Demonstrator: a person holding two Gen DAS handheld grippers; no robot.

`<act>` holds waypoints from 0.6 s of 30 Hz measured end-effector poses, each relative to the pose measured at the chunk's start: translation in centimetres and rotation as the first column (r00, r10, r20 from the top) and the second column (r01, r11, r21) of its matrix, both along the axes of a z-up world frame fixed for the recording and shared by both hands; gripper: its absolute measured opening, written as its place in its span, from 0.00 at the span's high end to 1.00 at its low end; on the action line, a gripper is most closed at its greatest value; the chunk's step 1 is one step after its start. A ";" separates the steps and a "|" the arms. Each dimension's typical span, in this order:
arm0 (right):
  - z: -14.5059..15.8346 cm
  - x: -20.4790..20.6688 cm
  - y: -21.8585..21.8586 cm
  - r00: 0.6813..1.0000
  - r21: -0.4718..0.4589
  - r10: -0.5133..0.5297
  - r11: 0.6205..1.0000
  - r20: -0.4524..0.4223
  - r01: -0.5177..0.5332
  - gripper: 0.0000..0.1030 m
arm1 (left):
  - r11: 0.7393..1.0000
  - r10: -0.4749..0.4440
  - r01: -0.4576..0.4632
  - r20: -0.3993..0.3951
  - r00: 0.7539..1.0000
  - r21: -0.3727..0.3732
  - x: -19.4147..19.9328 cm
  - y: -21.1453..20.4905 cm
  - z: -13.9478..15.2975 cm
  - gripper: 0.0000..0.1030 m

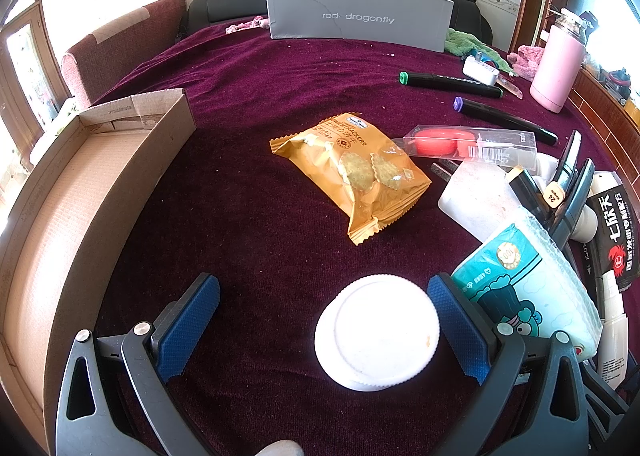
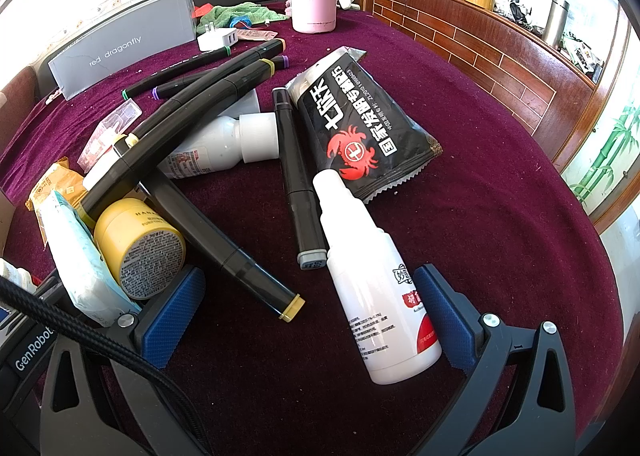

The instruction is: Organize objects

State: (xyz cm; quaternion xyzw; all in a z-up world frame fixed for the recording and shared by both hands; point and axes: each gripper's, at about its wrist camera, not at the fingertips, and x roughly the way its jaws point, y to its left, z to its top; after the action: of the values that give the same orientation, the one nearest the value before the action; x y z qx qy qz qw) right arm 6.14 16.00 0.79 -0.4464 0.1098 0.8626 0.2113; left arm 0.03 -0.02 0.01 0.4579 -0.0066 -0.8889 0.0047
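Left wrist view: left gripper [image 1: 324,328] was held wide, a white round lid [image 1: 376,332] bracketed between its pads, no contact seen. Cardboard box [image 1: 132,159] to the left was seen bare inside, so nothing was judged sorted yet. Cracker packet [image 1: 352,171] and tissue pack [image 1: 528,288] were left on the tabletop [image 1: 240,215].

Right wrist view: right gripper [image 2: 310,320] was likewise wide, a white spray bottle [image 2: 376,296] lying between its pads, ungrasped. Markers [image 2: 208,103], yellow jar [image 2: 140,248] and black packet [image 2: 360,119] remained piled.

cardboard tray [image 1: 60,191] cut off at left; tissue pack [image 2: 80,268] partly hidden.
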 end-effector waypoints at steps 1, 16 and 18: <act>0.0 0.1 0.0 1.000 0.000 0.000 1.000 0.000 0.000 0.00 | 1.000 0.003 -0.003 0.000 1.000 0.000 0.0 0.0 0.0 0.01; 0.3 0.2 1.4 0.975 -0.074 0.182 0.982 0.124 -0.174 0.00 | 0.996 -0.084 0.084 0.049 0.995 -0.003 0.6 -0.1 0.1 0.01; 0.1 0.5 1.2 0.976 -0.066 0.180 0.983 0.121 -0.173 0.00 | 0.996 -0.084 0.084 0.049 0.995 -0.003 0.7 -0.2 0.1 0.01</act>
State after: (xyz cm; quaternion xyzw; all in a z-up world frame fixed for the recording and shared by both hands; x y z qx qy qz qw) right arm 6.62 17.20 0.88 -0.5138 0.0796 0.8446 0.1280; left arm 0.77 -0.17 0.15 0.4790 -0.0280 -0.8768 -0.0316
